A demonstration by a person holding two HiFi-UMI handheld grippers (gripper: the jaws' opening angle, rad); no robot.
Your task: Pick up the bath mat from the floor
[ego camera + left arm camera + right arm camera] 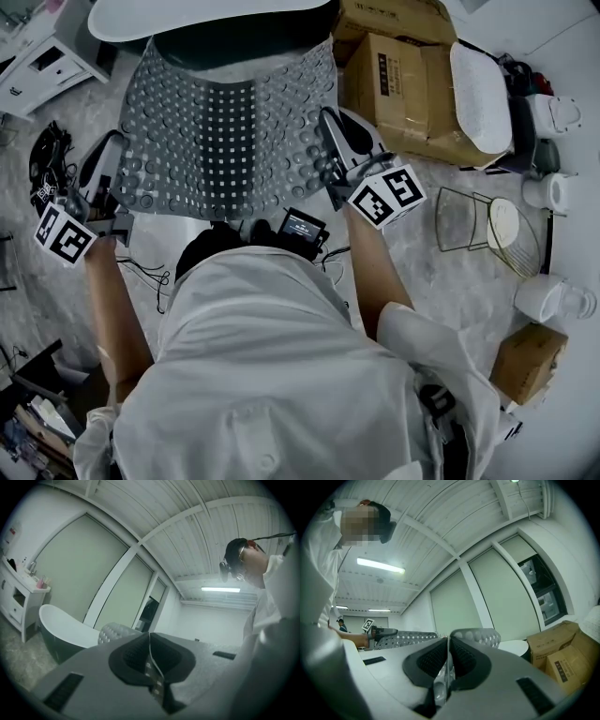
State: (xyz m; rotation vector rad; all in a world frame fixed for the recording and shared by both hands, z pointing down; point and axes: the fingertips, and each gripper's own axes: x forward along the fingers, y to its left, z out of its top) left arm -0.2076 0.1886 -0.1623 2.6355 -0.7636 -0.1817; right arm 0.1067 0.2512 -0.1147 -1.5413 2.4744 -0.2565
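Note:
The bath mat (225, 131) is grey and see-through, studded with round bumps and small square holes. It hangs spread between my two grippers, off the floor, in front of the person's chest. My left gripper (120, 192) is shut on the mat's left edge; its pads pinch a thin strip of mat (152, 674). My right gripper (330, 150) is shut on the mat's right edge (443, 677). More of the mat (477, 637) curls up behind the right jaws.
A dark bathtub with a white rim (206, 21) stands just beyond the mat. Cardboard boxes (403, 84) lie at the right, with a wire basket (469, 220), white jars (548, 298) and a small box (530, 361). At the far left are a white cabinet (47, 66) and cables (47, 155).

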